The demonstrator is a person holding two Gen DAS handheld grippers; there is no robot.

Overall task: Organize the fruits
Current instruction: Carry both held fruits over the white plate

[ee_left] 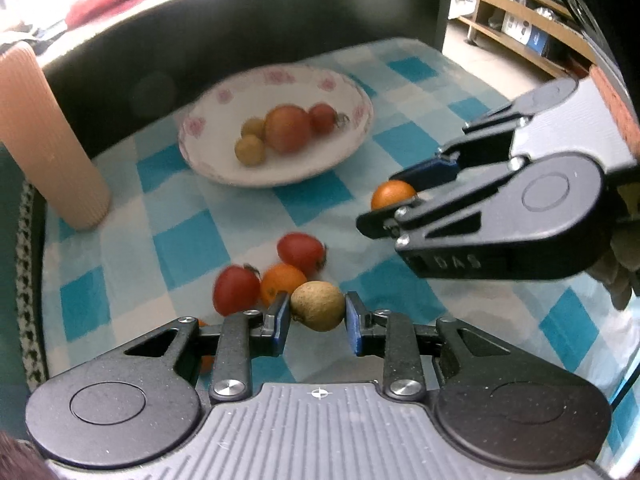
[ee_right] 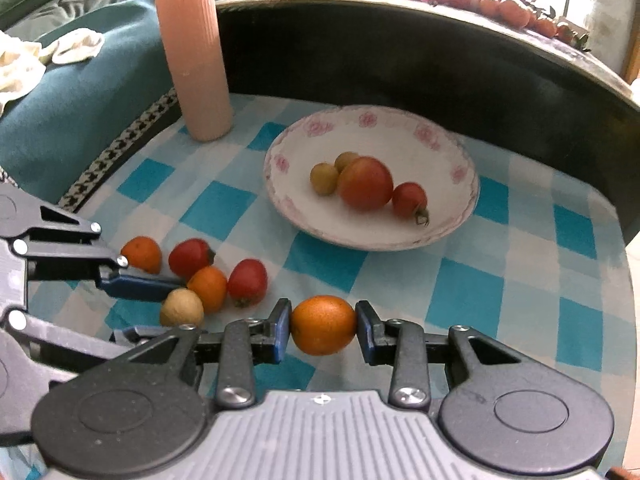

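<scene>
My left gripper (ee_left: 318, 314) is shut on a brown-green fruit (ee_left: 318, 306) low over the blue checked cloth. Just beyond it lie two red tomatoes (ee_left: 235, 289) (ee_left: 300, 247) and an orange (ee_left: 282, 280). Another orange (ee_right: 142, 254) sits further left, half hidden under the left gripper in the left wrist view. My right gripper (ee_right: 323, 326) is shut on an orange fruit (ee_right: 323, 324), to the right of the loose pile. A white bowl with a pink flower rim (ee_right: 288, 140) stands further back and holds a large tomato (ee_right: 366, 184), a small red tomato and two greenish fruits.
A tall ribbed pink cylinder (ee_right: 196, 60) stands at the back left of the cloth. A black raised wall (ee_right: 400, 60) curves behind the bowl. A teal cushion (ee_right: 80, 100) lies to the left. Bare cloth (ee_right: 500, 280) lies right of the bowl and the right gripper.
</scene>
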